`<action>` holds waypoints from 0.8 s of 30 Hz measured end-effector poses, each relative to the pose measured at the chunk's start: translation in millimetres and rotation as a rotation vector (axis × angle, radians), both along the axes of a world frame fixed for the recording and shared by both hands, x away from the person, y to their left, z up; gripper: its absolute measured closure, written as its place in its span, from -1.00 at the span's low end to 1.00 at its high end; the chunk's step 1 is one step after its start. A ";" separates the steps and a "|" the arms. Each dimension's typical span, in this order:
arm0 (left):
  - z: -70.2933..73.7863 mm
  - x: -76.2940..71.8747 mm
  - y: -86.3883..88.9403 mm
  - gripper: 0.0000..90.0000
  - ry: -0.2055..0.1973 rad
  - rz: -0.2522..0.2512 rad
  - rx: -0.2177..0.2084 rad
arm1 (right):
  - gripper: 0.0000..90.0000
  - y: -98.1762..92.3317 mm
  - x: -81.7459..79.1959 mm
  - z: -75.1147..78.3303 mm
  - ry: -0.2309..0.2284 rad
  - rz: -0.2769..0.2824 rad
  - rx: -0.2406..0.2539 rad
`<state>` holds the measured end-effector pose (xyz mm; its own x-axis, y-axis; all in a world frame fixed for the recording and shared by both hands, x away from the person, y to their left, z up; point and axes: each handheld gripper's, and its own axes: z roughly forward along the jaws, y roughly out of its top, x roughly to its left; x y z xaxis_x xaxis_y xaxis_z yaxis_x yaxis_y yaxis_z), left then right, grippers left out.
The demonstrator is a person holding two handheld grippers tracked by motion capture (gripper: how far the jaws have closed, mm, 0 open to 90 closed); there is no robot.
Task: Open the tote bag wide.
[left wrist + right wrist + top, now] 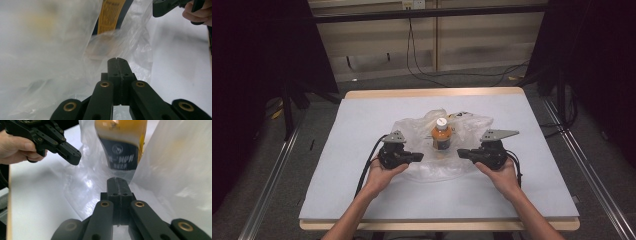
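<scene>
Orange bottle (441, 136) stands upright on a crumpled clear plastic bag (412, 131) on the worktop (362, 115), between our two tools and just ahead of both tips. We hold the left tool (416, 158) and the right tool (462, 153) facing each other across the bag's near edge, tips pointing inward at the bottle's base. Both have their jaws pressed together; we cannot tell whether any film is pinched in them. From the right tool's camera the bottle's dark label (123, 155) sits straight ahead behind film. We judge the step as getting a hold on the bag around the bottle. Next calls for spreading each tool, then nipping one layer of film without tipping the bottle.
</scene>
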<state>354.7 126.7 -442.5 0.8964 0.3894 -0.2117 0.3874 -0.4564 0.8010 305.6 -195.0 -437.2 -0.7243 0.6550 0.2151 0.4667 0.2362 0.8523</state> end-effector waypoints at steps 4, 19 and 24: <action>9.6 0.4 -0.7 1.00 -0.019 -0.012 -0.011 | 1.00 -10.6 -8.3 23.9 -0.045 -0.009 0.030; 59.2 24.9 -21.4 1.00 -0.100 -0.028 -0.016 | 1.00 -18.4 27.7 77.1 -0.102 -0.017 0.026; 68.1 44.4 -21.6 1.00 -0.112 0.003 -0.037 | 1.00 -15.9 51.8 88.1 -0.115 -0.031 0.021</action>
